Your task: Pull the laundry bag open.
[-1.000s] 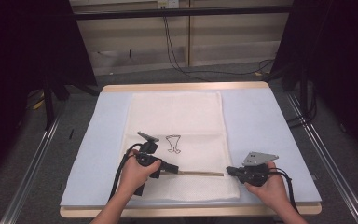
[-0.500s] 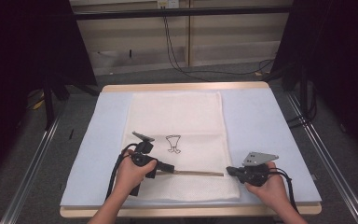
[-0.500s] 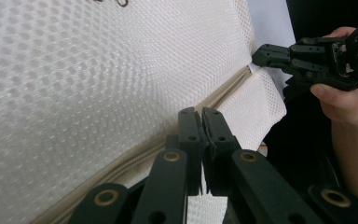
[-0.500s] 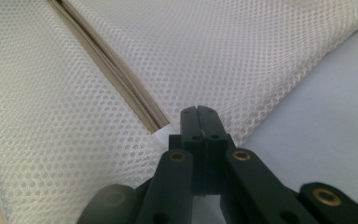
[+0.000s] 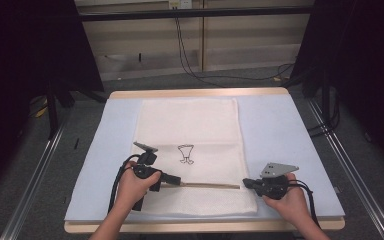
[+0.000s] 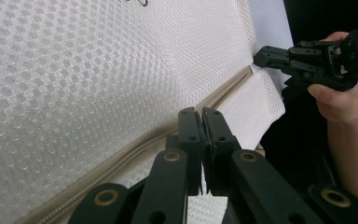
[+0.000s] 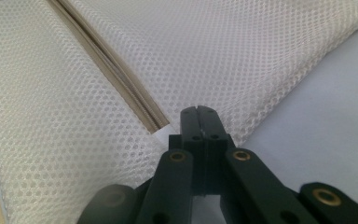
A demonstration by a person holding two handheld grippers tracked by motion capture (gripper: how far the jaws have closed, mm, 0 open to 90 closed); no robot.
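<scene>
One counter (image 5: 300, 130) carries a pale blue mat, and on it lies one white mesh laundry bag (image 5: 190, 125), spread flat with its long side running away from the person. A single beige zipper (image 5: 207, 185) crosses the bag near its close end, from the left hand toward the right edge. One small black wire clip (image 5: 185, 153) rests on the mesh just beyond the zipper, apart from both grippers.

There are two grippers, one in each hand. The left gripper (image 5: 176, 180) sits at the zipper's left end with its jaws together; whether the slider is pinched between them cannot be told, as the left gripper view shows only the closed tips over the zipper line. The right gripper (image 5: 246, 182) is clamped on the bag's right edge just beside the zipper's end, holding the fabric taut.

The step in hand looks like working the zipper, with the right gripper anchoring. The next move would call for a steady pull along the zipper line while the anchor holds firm
</scene>
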